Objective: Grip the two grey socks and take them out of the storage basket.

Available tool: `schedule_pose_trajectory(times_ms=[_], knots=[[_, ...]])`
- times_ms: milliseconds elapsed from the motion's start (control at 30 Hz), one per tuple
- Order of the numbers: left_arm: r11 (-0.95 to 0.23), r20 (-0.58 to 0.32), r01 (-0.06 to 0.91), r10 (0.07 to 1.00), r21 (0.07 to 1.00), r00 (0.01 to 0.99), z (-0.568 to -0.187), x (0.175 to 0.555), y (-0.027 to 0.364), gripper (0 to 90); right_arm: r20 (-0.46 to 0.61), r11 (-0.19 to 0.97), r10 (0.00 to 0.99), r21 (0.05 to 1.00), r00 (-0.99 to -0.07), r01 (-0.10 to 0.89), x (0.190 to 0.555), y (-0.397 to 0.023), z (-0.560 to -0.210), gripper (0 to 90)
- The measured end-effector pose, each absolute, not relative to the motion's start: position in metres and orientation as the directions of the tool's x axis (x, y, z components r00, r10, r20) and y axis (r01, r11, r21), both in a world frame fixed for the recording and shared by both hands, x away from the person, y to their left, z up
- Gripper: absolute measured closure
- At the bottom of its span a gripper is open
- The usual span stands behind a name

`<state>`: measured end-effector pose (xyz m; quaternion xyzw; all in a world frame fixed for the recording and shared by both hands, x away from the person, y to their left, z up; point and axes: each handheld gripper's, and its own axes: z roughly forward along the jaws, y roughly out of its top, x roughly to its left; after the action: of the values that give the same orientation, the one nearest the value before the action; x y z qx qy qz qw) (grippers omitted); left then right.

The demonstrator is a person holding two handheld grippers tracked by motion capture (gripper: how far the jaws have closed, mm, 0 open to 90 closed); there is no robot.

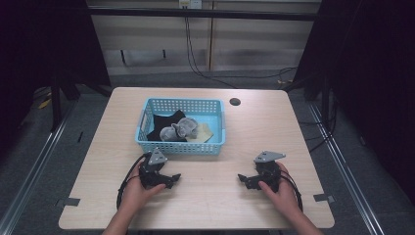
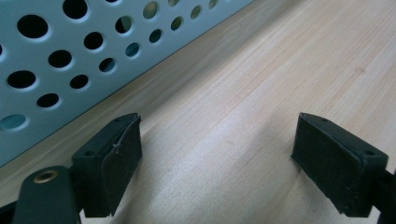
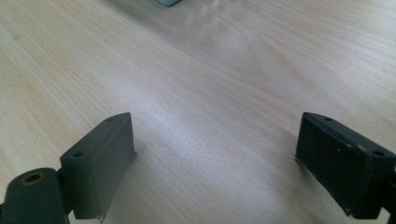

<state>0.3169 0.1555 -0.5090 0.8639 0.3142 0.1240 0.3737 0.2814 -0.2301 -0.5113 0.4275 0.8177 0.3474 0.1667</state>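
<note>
Reaching into the basket next: both hand-held grippers, left and right, rest wide open and empty; go for the grey plush from above.

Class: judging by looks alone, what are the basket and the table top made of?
Basket: probably moulded plastic, light blue and smooth, its walls pierced by regular round holes. Table top: pale wood or wood-look laminate, matt with a slight sheen; fine straight grain lines show, so real or printed stays open.

Left gripper: black body, grey three-cornered plate on top, black cable looping off its outer side. Jaws are black rectangular blocks with small screw holes; a brass-ringed hole sits at the base of one arm. Right gripper: same build, black cable trailing. Forearms bare, no sleeves.
</note>
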Motion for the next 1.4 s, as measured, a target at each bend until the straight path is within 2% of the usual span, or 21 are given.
schedule_pose_trajectory(times_ms=[233,333,400,467,667,867,1067,1400], knots=[[-0.536,-0.023,0.46,0.633,0.708,0.774,-0.507,0.318,0.155,15.3,0.027,0.392,0.814,0.712,-0.58,0.583,0.282,-0.23,-0.511,11.0],[-0.558,-0.034,0.501,0.645,0.662,0.763,-0.501,0.318,0.153,16.6,0.025,0.393,0.813,0.713,-0.582,0.58,0.282,-0.23,-0.512,11.0],[-0.546,-0.108,0.582,0.667,0.603,0.737,-0.491,0.321,0.154,22.4,0.026,0.392,0.813,0.715,-0.582,0.579,0.282,-0.23,-0.512,11.0],[-0.531,-0.138,0.611,0.679,0.587,0.721,-0.485,0.323,0.155,23.2,0.028,0.391,0.814,0.713,-0.58,0.582,0.282,-0.23,-0.512,11.0],[-0.571,-0.171,0.674,0.69,0.469,0.703,-0.465,0.329,0.159,23.3,0.027,0.391,0.814,0.713,-0.58,0.582,0.282,-0.23,-0.512,11.0],[-0.6,-0.184,0.693,0.689,0.4,0.702,-0.452,0.337,0.158,23.2,0.027,0.392,0.814,0.712,-0.58,0.583,0.281,-0.23,-0.511,11.0],[-0.609,-0.188,0.702,0.691,0.369,0.698,-0.434,0.348,0.156,23.2,0.027,0.392,0.814,0.712,-0.58,0.582,0.282,-0.23,-0.511,11.0],[-0.614,-0.195,0.699,0.684,0.368,0.703,-0.401,0.368,0.146,23.3,0.023,0.394,0.813,0.714,-0.581,0.579,0.282,-0.23,-0.512,11.0]])
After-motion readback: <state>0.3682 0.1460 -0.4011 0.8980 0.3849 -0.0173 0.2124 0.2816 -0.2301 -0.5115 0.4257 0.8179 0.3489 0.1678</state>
